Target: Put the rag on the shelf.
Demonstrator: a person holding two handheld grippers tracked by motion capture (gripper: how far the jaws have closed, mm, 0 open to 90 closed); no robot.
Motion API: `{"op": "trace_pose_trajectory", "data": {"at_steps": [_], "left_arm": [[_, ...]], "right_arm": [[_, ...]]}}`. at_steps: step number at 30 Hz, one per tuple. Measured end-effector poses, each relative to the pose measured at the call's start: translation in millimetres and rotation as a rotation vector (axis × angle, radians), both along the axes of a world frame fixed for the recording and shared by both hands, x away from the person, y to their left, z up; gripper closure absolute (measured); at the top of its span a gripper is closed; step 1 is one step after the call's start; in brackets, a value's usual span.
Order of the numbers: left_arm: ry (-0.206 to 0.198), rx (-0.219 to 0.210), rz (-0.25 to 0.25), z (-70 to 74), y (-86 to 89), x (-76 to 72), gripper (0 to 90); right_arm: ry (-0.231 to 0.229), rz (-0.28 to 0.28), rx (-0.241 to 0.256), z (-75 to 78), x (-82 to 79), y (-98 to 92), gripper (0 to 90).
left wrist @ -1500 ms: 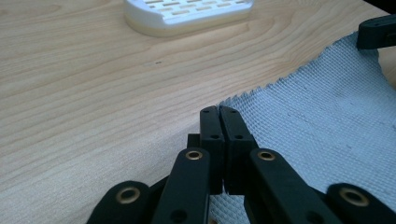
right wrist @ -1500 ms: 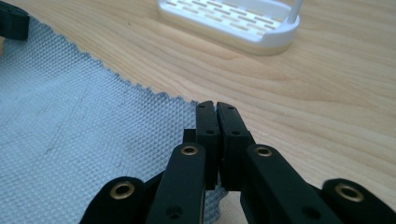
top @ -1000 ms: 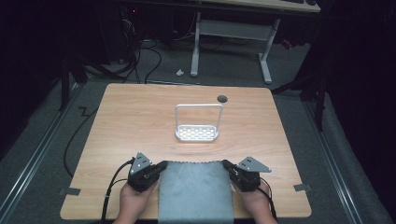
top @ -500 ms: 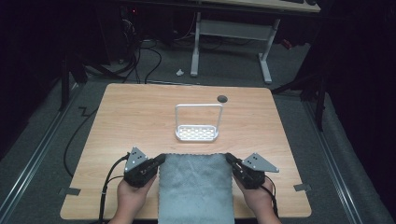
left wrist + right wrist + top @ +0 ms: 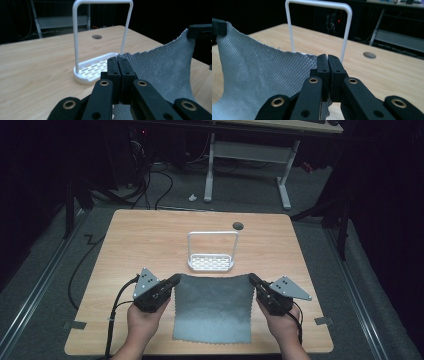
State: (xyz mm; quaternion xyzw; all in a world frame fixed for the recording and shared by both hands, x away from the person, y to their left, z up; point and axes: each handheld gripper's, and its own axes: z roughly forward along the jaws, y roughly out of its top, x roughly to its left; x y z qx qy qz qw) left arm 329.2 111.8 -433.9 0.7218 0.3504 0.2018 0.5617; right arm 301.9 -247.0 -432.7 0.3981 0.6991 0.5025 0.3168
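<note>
A grey textured cloth [image 5: 212,307] hangs between my two grippers near the table's front edge, its far edge lifted and its near part lying on the wood. My left gripper [image 5: 173,281] is shut on the cloth's far left corner [image 5: 123,56]. My right gripper [image 5: 251,279] is shut on the far right corner [image 5: 312,58]. A white rack [image 5: 211,255] with a slotted base and a tall hoop handle stands just beyond the cloth; it also rises behind the jaws as the rack [image 5: 100,40] in the left gripper view and the rack [image 5: 319,25] in the right gripper view.
The wooden table [image 5: 150,240] has a round cable hole [image 5: 238,225] behind the rack. Dark floor, cables and a white desk frame [image 5: 245,165] lie past the far edge. A hand [image 5: 142,322] holds each gripper at the front edge.
Both grippers have moved forward, away from the person, carrying the cloth's far edge up toward the rack. The cloth now reaches farther across the table.
</note>
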Motion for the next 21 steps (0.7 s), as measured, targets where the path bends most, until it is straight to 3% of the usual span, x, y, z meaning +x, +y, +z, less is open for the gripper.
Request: {"op": "trace_pose_trajectory", "data": {"at_steps": [21], "left_arm": [[-0.106,-0.043,0.023,42.2,0.9,15.0,89.1]], "right_arm": [[-0.112,-0.005,0.043,48.9,12.5,1.1,89.5]]}}
